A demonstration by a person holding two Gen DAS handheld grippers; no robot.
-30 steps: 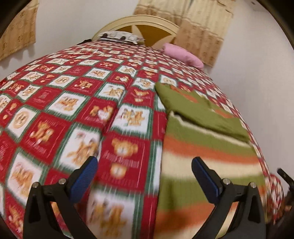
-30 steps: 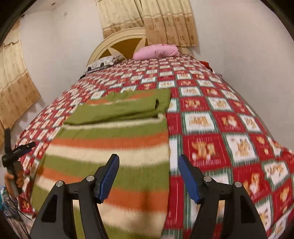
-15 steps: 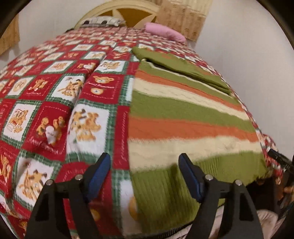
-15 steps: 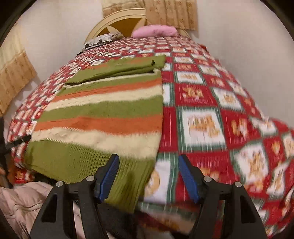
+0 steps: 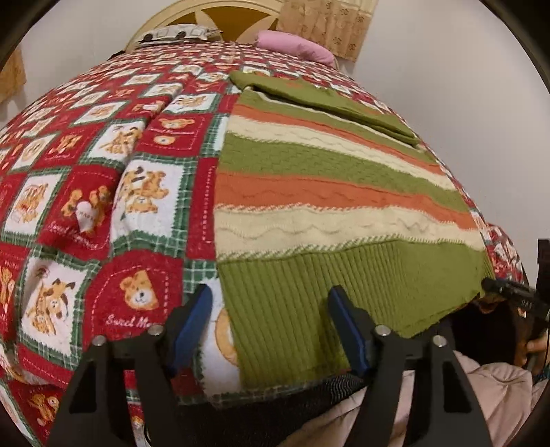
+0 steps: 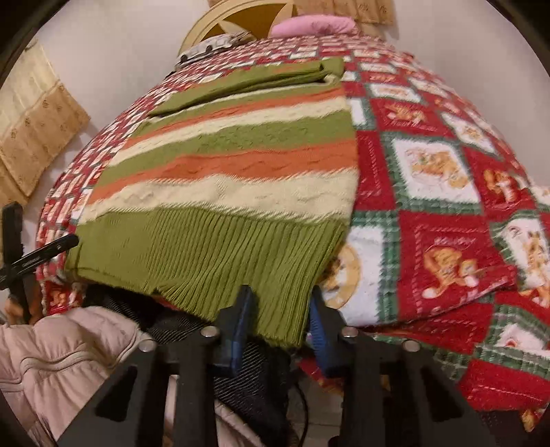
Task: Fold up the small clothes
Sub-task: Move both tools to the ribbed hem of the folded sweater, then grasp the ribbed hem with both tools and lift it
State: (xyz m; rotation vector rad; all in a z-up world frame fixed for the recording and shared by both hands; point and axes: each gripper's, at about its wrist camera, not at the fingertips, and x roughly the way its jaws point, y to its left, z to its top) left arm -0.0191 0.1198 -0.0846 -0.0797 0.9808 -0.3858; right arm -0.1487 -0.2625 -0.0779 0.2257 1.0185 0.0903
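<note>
Both hand-held grippers have dropped to the near edge of the bed since a second ago, and the right one has narrowed. The bed (image 5: pixel 86 192) carries a red, white and green teddy-bear quilt (image 6: pixel 440 192), with a cream headboard (image 5: pixel 220 7) and a pink pillow (image 5: pixel 295 44) at its far end. On the quilt lies the striped sweater (image 5: pixel 326 192), banded green, orange and cream, its sleeves folded across the far part and its ribbed green hem (image 6: pixel 206 254) hanging just over the near edge of the bed. A pale pink padded jacket (image 6: pixel 68 361) shows below that edge. The left hand-held gripper (image 5: pixel 268 326) is spread wide, its blue pads straddling the hem's left corner: one pad over the quilt, the other over the ribbing, neither visibly pinching. The right hand-held gripper (image 6: pixel 280 319) is narrow, its pads set on either side of the hem's right corner and closing on the ribbed cloth.
</note>
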